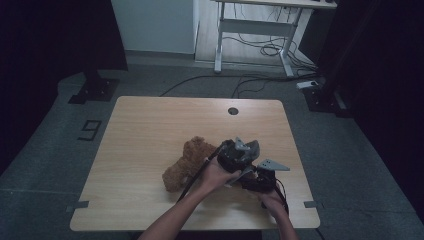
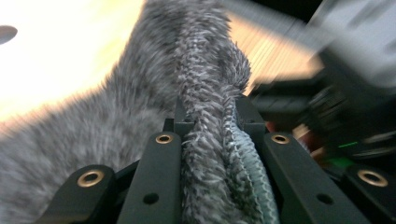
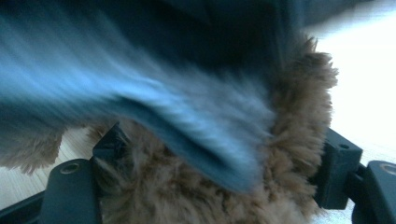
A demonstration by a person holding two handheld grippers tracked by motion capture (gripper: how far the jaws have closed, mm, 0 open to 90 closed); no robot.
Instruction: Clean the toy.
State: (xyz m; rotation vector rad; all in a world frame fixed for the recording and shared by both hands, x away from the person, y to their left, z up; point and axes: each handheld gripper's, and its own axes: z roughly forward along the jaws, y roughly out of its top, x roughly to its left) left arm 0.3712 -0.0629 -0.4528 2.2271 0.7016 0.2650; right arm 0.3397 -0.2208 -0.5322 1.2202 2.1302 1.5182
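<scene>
A brown plush toy (image 1: 186, 161) lies on the wooden table (image 1: 150, 120), just left of both hands. My left gripper (image 1: 239, 155) is shut on a fold of grey fuzzy cloth (image 2: 205, 84), which bunches up between its jaws (image 2: 210, 112). Just right of it and nearer the front edge, my right gripper (image 1: 260, 179) has brown plush fur (image 3: 299, 140) packed between its wide-set jaws (image 3: 224, 154). The grey-blue cloth (image 3: 187, 121) sweeps blurred across that fur. In the high view the left hand hides where the toy meets the right gripper.
A round cable hole (image 1: 233, 111) sits near the table's far edge. On the floor beyond stand a white desk frame (image 1: 260, 27), loose cables (image 1: 265, 47) and two dark stand bases (image 1: 95, 90) (image 1: 320, 97).
</scene>
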